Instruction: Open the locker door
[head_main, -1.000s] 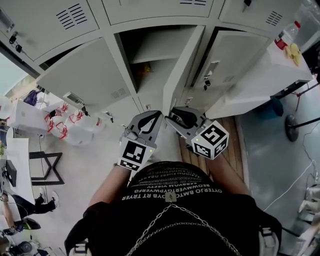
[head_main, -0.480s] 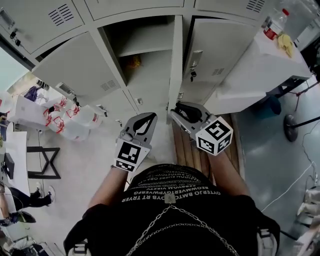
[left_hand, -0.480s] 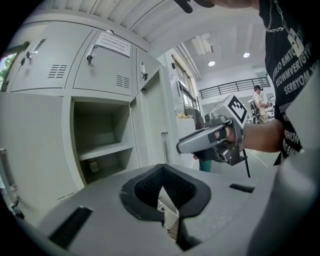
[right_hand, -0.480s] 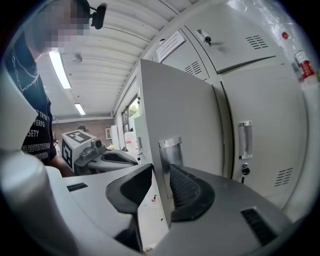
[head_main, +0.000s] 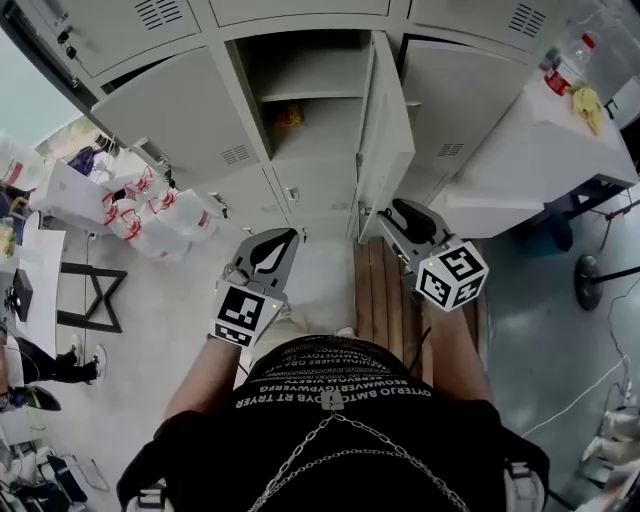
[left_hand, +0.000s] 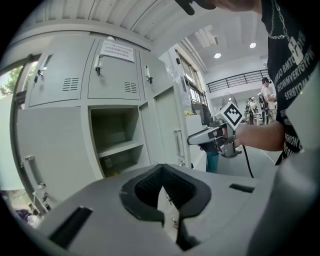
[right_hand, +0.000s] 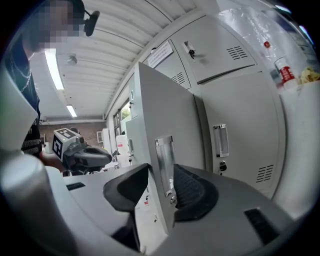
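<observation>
My right gripper (head_main: 396, 212) has its jaws wide apart; they have just been opening. In the right gripper view the front edge of the locker door (right_hand: 165, 110) shows in the gap between them, with its metal handle (right_hand: 164, 160) there too. As far as I can see, no pad presses on either one, so I hold nothing. My left gripper (head_main: 283, 240) has its jaws together and is empty, low at 9 o'clock from the right one.

I judge the door already opened, since the inside and its shelf (head_main: 300, 95) are bare to view, so the step in hand is to let go cleanly. To do this well I should keep the jaws wide and draw the gripper straight back along its own line. A move to the side could catch a pad on the handle and drag the door with it. I should go slowly, because a light door swings from a small push. The next locker (head_main: 450, 100) at 1 o'clock is close behind it.

In the right gripper view the door is at 12 o'clock, straight ahead, and its handle is upright in the gap. In the head view the door stands edge-on at about 11 o'clock from my right gripper, with its lower corner just beside the jaw tips.
</observation>
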